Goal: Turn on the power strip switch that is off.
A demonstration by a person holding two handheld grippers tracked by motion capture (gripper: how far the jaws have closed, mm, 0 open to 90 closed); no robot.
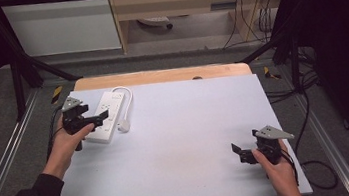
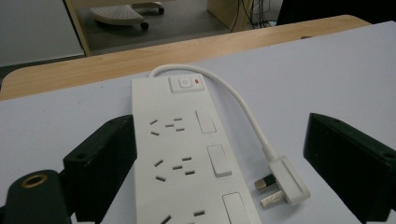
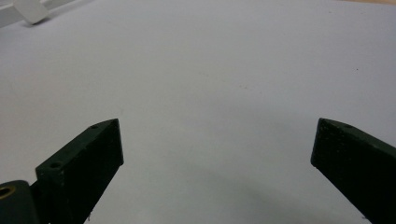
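A white power strip (image 1: 105,114) lies at the table's left, with its short white cable (image 1: 124,95) looping to a white plug (image 1: 124,126) beside it. In the left gripper view the power strip (image 2: 187,158) shows several sockets, a switch with a red light at its far end, and the plug (image 2: 282,182) lying prongs-sideways to its right. My left gripper (image 1: 98,118) hovers open over the strip's near end, its jaws standing wide on either side of the strip and plug (image 2: 219,158). My right gripper (image 1: 238,151) is open above bare table at the front right (image 3: 217,149).
The white table sheet (image 1: 182,137) covers a wooden tabletop (image 1: 159,75) whose far edge shows. Black frame bars and cables run along both sides. A cabinet and a desk stand on the floor beyond the table.
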